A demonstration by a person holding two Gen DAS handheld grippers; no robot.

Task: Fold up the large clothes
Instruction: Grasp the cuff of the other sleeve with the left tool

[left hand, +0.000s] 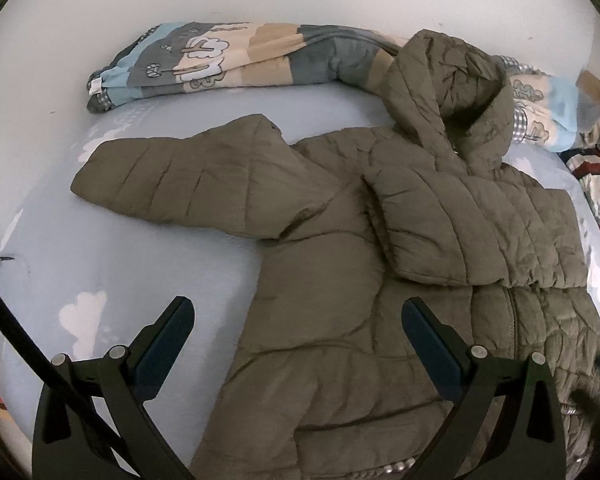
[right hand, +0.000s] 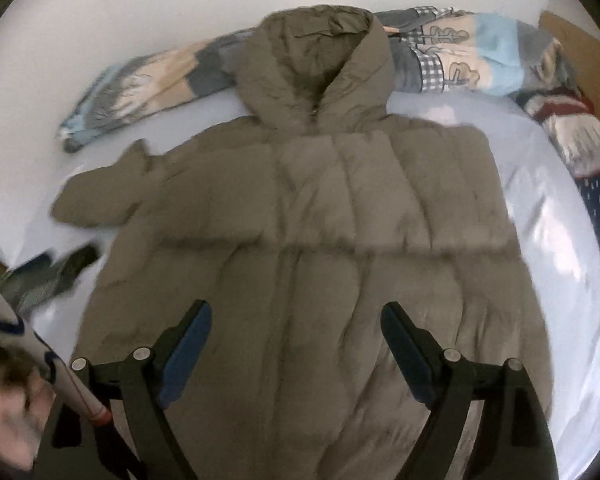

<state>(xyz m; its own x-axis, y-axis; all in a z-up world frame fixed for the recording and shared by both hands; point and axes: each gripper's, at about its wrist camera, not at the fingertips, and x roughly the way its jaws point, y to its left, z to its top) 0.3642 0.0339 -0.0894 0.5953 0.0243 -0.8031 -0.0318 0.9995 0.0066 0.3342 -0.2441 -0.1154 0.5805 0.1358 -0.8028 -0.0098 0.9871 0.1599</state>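
Note:
An olive quilted hooded jacket (left hand: 340, 288) lies front up on the pale blue bed sheet (left hand: 120, 272). Its hood (left hand: 460, 80) rests against the rolled quilt. One sleeve (left hand: 172, 184) stretches out to the left, and the other sleeve (left hand: 460, 220) lies folded across the chest. My left gripper (left hand: 298, 308) hovers open over the jacket's lower left side with nothing between its fingers. In the right wrist view the jacket (right hand: 320, 208) fills the middle, hood (right hand: 320, 52) at the top. My right gripper (right hand: 296, 309) stands open above the lower body panel, holding nothing.
A rolled patterned quilt (left hand: 240, 60) runs along the white wall behind the jacket. More folded fabrics (left hand: 596, 184) are piled at the right edge of the bed. A blurred hand (right hand: 8, 412) and dark shapes (right hand: 44, 280) show at the lower left of the right wrist view.

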